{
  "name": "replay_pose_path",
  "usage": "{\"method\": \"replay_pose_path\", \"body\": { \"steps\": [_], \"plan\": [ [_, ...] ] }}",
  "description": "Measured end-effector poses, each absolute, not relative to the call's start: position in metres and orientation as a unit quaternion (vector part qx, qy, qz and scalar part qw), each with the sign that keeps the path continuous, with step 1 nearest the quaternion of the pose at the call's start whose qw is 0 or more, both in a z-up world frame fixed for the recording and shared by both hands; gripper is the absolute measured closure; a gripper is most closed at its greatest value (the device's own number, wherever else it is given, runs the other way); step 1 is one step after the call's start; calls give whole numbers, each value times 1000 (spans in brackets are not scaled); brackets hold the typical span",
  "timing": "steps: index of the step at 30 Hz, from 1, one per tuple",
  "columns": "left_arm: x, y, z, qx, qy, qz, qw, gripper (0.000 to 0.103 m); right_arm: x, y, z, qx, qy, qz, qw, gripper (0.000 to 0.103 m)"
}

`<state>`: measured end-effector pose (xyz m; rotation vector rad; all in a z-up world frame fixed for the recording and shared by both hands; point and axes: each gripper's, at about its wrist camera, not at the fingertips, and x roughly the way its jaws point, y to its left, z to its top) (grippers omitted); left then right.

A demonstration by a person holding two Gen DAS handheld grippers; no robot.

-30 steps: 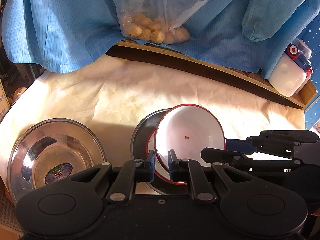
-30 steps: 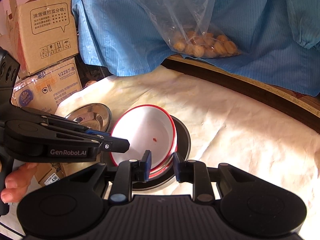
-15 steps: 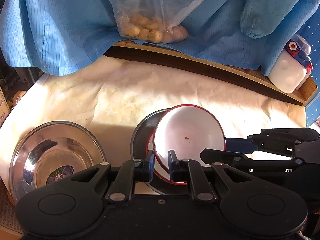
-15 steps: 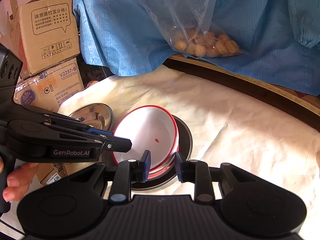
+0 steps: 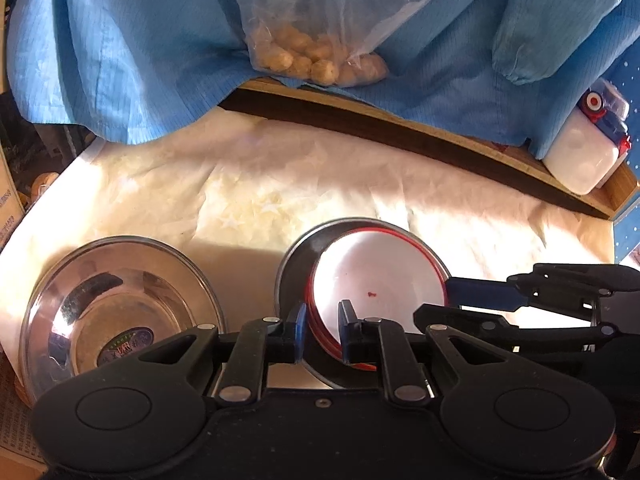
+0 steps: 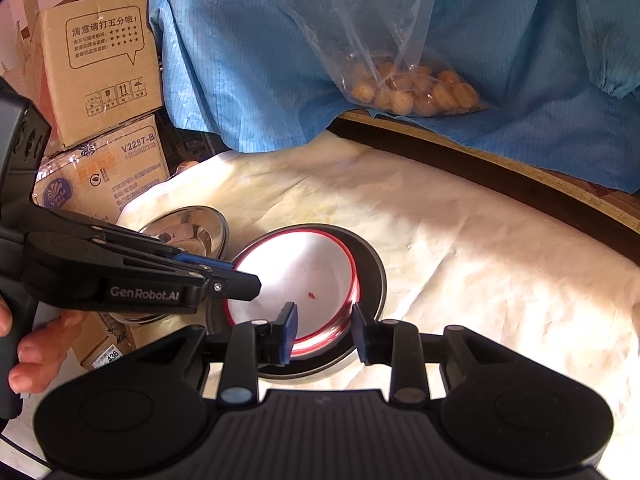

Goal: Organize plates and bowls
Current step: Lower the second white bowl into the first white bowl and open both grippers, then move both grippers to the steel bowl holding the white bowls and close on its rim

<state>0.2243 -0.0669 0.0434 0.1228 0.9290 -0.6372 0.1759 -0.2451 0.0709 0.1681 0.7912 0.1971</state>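
Observation:
A white bowl with a red rim [image 5: 376,280] lies nested on other red-rimmed bowls inside a dark round pan [image 5: 296,264] on the cream cloth. My left gripper [image 5: 322,330] straddles the stack's near rim. Its jaws are opening and the pads stand a little off the rim. My right gripper [image 6: 324,334] straddles the white bowl's [image 6: 304,272] rim from the other side. Its jaws are opening too, with a clear gap around the rim. From the right wrist the left gripper [image 6: 240,276] comes in at the left. A shiny steel bowl [image 5: 116,308] stands apart on the left.
A clear bag of round snacks [image 5: 316,56] hangs over blue cloth [image 5: 120,60] at the back. A white bottle [image 5: 580,160] sits on the wooden ledge [image 5: 400,120] at right. Cardboard boxes [image 6: 100,68] stack up at the far left. A person's hand [image 6: 36,352] holds the left gripper's handle.
The top white bowl was tipped up between the two grippers and now lies flat in the stack. Both grippers' jaws have widened and neither hand has shifted.

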Motion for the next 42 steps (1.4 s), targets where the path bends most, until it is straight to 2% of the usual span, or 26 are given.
{"method": "replay_pose_path", "body": {
  "steps": [1, 4, 6, 8, 9, 11, 12, 20, 23, 28, 33, 42],
  "plan": [
    [224, -66, 45, 57, 437, -301, 846, 82, 175, -246, 72, 82, 382, 95, 916, 68],
    [224, -60, 50, 47, 427, -302, 851, 62, 172, -249, 75, 85, 375, 91, 918, 54],
    [225, -56, 54, 46, 414, -296, 859, 34, 171, -250, 76, 85, 372, 85, 920, 47],
    [227, -49, 61, 43, 394, -292, 871, 18, 170, -252, 78, 85, 369, 81, 922, 35],
    [228, -46, 64, 39, 387, -285, 876, 13, 170, -253, 79, 84, 367, 79, 923, 32],
    [231, -39, 69, 33, 378, -273, 884, 6, 171, -255, 81, 78, 366, 74, 924, 17],
    [233, -36, 70, 27, 376, -267, 887, 3, 172, -256, 81, 75, 366, 75, 924, 15],
    [205, -17, 66, -42, 397, -245, 884, 3, 182, -266, 98, 21, 369, 63, 927, 2],
    [185, -11, 57, -93, 410, -240, 875, 3, 187, -273, 103, -6, 373, 53, 926, 2],
    [163, -18, 34, -108, 426, -225, 869, 3, 194, -286, 97, -36, 392, 52, 918, 2],
    [162, -22, 10, -133, 451, -187, 862, 8, 198, -292, 86, -44, 409, 65, 909, 2],
    [168, -27, 9, -120, 449, -172, 869, 13, 202, -285, 76, -47, 417, 88, 904, 2]
  ]
}}
